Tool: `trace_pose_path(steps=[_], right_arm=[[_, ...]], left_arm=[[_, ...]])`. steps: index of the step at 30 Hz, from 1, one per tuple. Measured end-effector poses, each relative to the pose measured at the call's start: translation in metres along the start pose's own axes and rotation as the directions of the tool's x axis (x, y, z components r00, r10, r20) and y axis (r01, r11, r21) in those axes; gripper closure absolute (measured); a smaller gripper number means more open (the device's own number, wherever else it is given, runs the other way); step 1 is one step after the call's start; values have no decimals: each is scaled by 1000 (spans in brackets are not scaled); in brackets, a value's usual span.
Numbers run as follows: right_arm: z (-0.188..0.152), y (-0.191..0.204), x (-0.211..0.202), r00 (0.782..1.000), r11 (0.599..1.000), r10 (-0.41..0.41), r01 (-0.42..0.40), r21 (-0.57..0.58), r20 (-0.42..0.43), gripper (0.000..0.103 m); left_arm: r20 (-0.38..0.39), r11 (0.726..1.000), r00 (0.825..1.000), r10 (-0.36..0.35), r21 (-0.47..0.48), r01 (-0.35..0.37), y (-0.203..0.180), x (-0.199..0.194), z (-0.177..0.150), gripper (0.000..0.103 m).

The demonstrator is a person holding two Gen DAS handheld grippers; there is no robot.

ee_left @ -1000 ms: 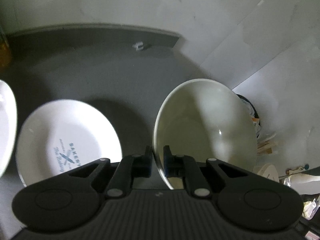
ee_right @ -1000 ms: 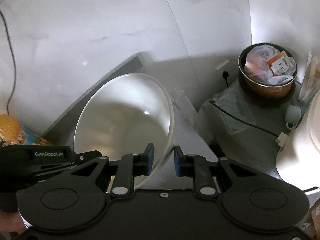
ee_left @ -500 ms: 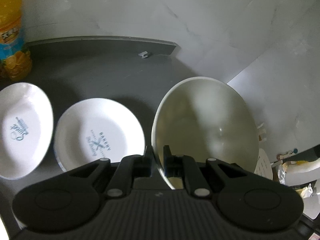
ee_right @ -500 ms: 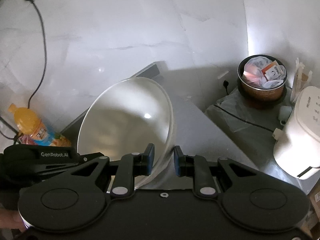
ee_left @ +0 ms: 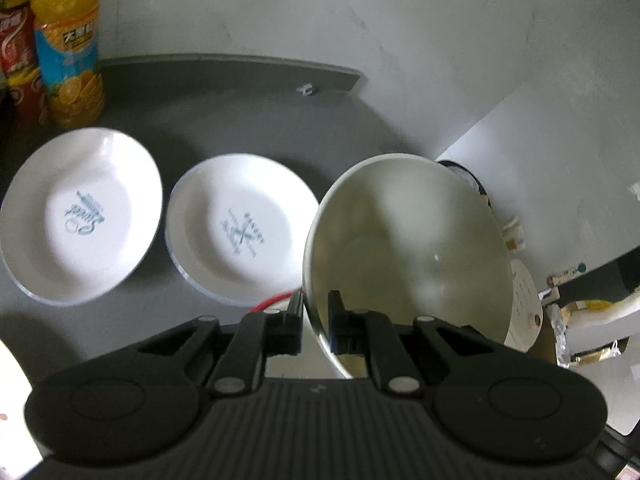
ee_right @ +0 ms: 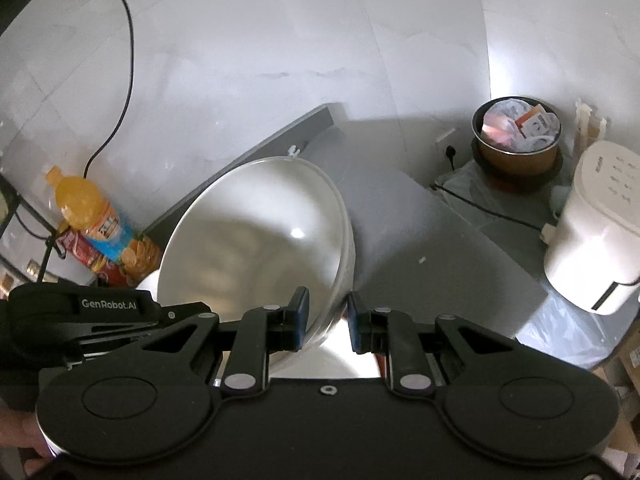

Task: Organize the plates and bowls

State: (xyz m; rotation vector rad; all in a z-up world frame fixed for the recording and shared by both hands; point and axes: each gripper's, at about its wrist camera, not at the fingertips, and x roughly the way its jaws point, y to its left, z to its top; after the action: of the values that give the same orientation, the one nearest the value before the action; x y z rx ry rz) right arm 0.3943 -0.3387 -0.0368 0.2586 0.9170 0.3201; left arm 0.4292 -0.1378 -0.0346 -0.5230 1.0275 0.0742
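A grey counter [ee_left: 224, 92] is taken as the landmark. Above its right end, a large pale bowl [ee_left: 404, 256] is held tilted in the air, its rim pinched from both sides: the left gripper [ee_left: 314, 320] is clenched on the near-left rim, the right gripper [ee_right: 329, 316] is closed around the near-right rim [ee_right: 340, 280]. Two white printed plates are seen lying flat on the counter, one plate [ee_left: 80, 216] toward its left, the other plate [ee_left: 240, 228] just beside it at the middle. An orange drink bottle [ee_left: 66, 44] is stood at the counter's back-left corner. For a clean set-down, the bowl is best levelled first, lowered clear of the plates, and both grips released together.
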Motion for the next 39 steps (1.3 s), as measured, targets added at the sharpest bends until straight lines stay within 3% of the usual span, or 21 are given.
trace_pose_path(steps=[9,20,39], right_arm=[[-38,9,-9,999,1000,-27,28,8,-30,82],[-62,9,-2,996,998,-55,55,4,-70,82],[-68,2,15,990,997,-75,72,-27,-117,78]], left_arm=[[-30,1000,1000,1,13,0,19,-12,-33,93],[-79,1000,997,12,5,-12,33,-2,-54,92],[-100,999,994,36,4,-36,39,5,-55,90]])
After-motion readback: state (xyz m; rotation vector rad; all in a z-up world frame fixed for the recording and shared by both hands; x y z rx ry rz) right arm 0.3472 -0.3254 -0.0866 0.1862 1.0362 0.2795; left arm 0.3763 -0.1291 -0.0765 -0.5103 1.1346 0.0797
